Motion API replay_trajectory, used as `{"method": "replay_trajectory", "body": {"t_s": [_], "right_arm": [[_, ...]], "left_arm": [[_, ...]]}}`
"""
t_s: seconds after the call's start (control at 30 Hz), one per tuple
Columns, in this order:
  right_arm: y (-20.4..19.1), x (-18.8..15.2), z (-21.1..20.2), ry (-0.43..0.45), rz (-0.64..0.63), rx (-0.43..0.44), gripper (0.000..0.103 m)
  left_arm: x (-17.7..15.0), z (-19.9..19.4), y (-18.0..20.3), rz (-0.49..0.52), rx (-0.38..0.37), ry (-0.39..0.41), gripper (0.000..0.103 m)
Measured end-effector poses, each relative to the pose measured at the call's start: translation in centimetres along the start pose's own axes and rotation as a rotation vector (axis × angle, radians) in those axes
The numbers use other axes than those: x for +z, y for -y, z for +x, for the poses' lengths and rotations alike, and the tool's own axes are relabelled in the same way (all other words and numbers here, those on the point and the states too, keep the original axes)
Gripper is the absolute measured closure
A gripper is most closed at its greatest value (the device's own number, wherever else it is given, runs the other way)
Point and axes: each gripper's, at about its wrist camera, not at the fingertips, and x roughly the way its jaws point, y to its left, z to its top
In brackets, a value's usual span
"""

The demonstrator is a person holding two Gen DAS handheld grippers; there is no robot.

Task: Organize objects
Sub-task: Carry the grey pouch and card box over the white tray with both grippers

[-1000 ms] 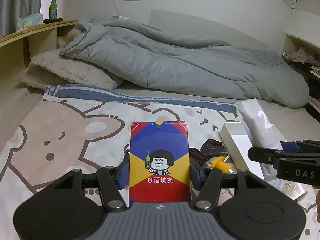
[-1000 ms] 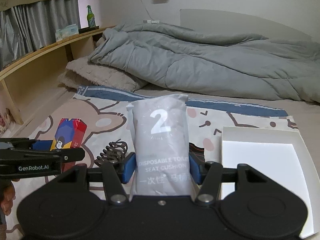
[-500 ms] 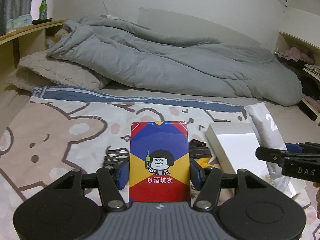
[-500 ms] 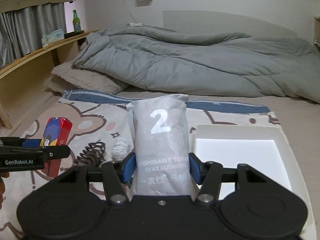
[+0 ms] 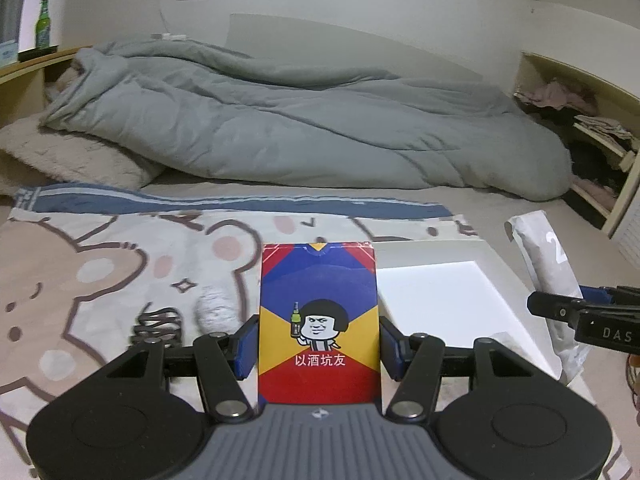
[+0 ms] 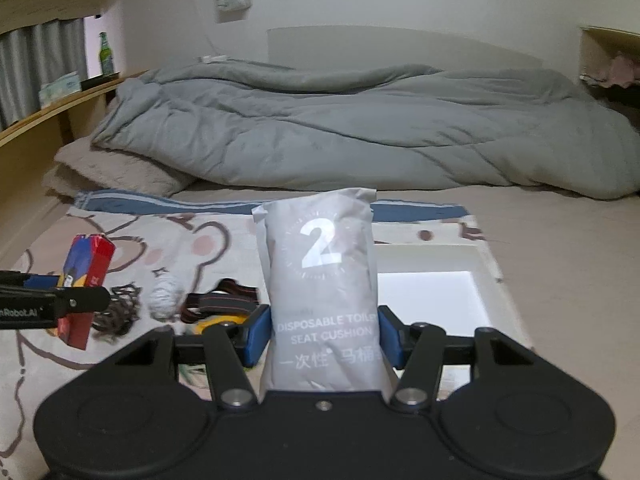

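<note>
Glossy card box [image 5: 318, 320], matt grey pouch [image 6: 322, 296]

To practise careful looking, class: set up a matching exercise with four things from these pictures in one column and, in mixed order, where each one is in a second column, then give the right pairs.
Things
1. card box
2. grey pouch
3. green bottle
4. white tray

Places
A. on the wooden shelf by the curtain
B. flat on the bear blanket
C. between the fingers of the left gripper
D. between the fingers of the right gripper

Pairs: 1-C, 2-D, 3-A, 4-B
</note>
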Motion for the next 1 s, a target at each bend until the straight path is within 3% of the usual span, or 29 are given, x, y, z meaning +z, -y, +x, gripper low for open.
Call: {"method": "replay_trajectory", "body": {"t_s": [0.63, 1.0], "right_arm": [[7.9, -2.0, -0.1, -0.016, 0.030, -0.142, 0.046], [11.7, -4.4, 3.3, -0.137, 0.011, -0.210, 0.046]], "left_arm": [[-0.3, 3.9, 7.4, -0.033, -0.156, -0.044, 0.043], [-2.6, 7.5, 12.0, -0.084, -0.262, -0.118, 0.043]]}}
